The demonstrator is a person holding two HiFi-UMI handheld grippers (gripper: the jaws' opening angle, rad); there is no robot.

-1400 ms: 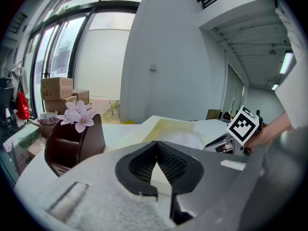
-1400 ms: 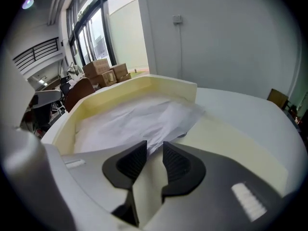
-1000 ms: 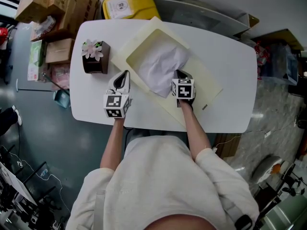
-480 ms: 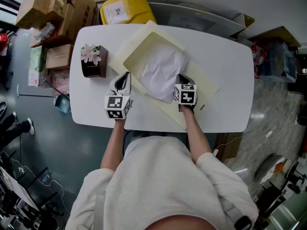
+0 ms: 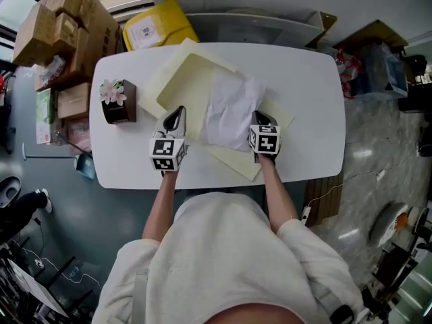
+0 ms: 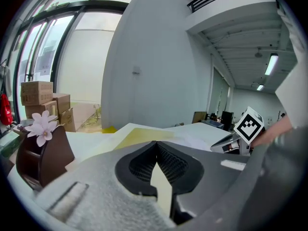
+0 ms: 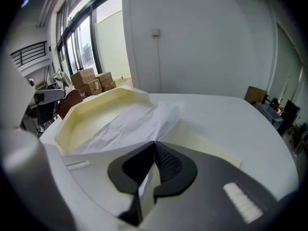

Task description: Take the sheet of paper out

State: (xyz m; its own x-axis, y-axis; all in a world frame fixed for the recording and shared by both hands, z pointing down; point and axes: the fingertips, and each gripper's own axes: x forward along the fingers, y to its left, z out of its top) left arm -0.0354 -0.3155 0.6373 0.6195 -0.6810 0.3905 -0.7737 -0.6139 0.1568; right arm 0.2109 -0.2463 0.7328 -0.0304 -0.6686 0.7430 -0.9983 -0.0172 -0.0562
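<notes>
A crumpled white sheet of paper [image 5: 233, 110] lies half out of the shallow cream box [image 5: 177, 79], draped over the box's right side and flap. My right gripper [image 5: 259, 117] is shut on the sheet's near edge, and the right gripper view shows white paper [image 7: 134, 121] running from the closed jaws of the right gripper [image 7: 154, 144] into the cream box [image 7: 72, 117]. At the box's near left edge, my left gripper [image 5: 176, 112] is shut. A cream strip of the box's flap [image 6: 161, 189] sits pinched in the left gripper [image 6: 156, 146].
A brown holder with a pink flower [image 5: 116, 100] stands on the white table [image 5: 310, 100] left of the box, and shows as the brown holder [image 6: 41, 150] in the left gripper view. Cardboard boxes [image 5: 64, 25] and a yellow container [image 5: 152, 25] sit beyond the table's far left.
The right gripper has pulled the sheet to the right and toward me, out over the box's right side. The left gripper has shifted a little while keeping its grip on the flap.
</notes>
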